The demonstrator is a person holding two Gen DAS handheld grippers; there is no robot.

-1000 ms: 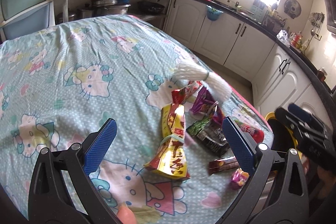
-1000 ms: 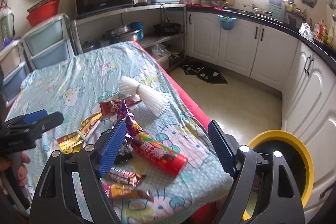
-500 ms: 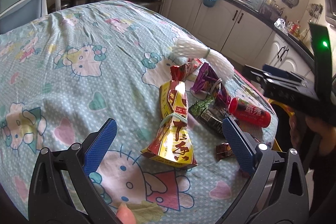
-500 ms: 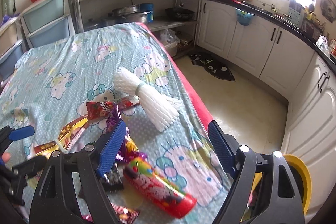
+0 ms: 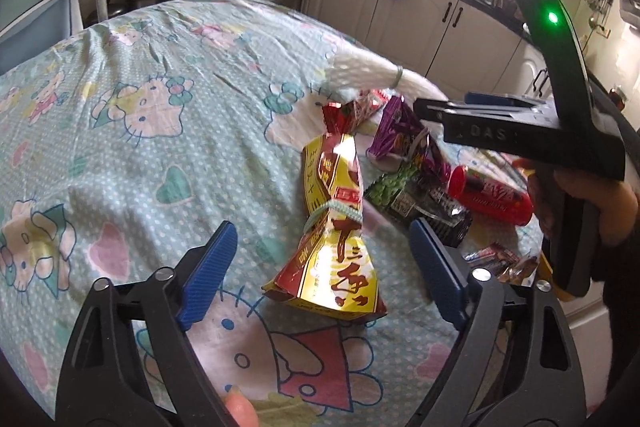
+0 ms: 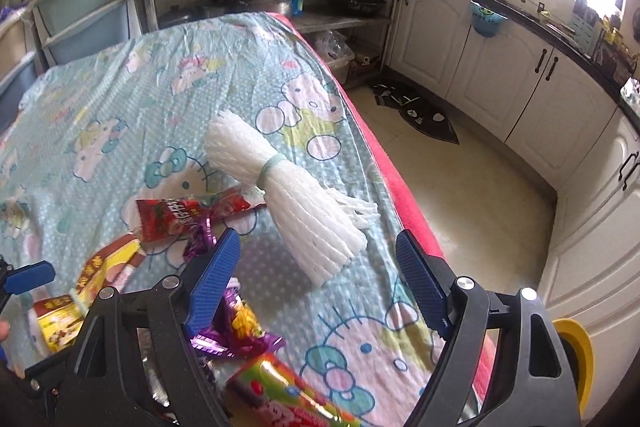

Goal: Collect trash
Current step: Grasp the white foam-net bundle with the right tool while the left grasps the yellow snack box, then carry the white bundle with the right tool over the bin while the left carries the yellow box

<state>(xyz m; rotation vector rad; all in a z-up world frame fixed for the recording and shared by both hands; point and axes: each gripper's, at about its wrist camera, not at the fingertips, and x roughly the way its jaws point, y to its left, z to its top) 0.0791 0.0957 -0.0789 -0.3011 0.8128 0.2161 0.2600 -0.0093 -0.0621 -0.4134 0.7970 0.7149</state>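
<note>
1. Left gripper (image 5: pixel 320 265): the jaws stand apart and have just been closing somewhat. The yellow-and-red snack bag (image 5: pixel 334 251) lies between the two blue pads, its lower end nearest the jaws. No pad touches it; nothing is held.
2. The snack bag is cinched at its waist by a pale green band (image 5: pixel 332 213) and rests on the cartoon-print tablecloth (image 5: pixel 160 115).
3. Beyond the left jaws and toward the right pad lie a black-and-green wrapper (image 5: pixel 412 201), a purple wrapper (image 5: pixel 394 131) and a red tube (image 5: pixel 490 195). Small wrappers (image 5: pixel 496 259) lie just outside the right pad.
4. Right gripper (image 6: pixel 316 283): the jaws are wide apart with only tablecloth between the pads. Nothing is gripped.
5. The white foam-net bundle (image 6: pixel 288 195), tied with a green band, lies just ahead of the right jaws, between the two pad lines, not touching either.
6. A red sachet (image 6: pixel 176 213) lies ahead of the left pad; a purple wrapper sits under and behind that pad.
7. A yellow-rimmed bin (image 6: pixel 576 347) shows behind the right pad, off the table edge.
</note>
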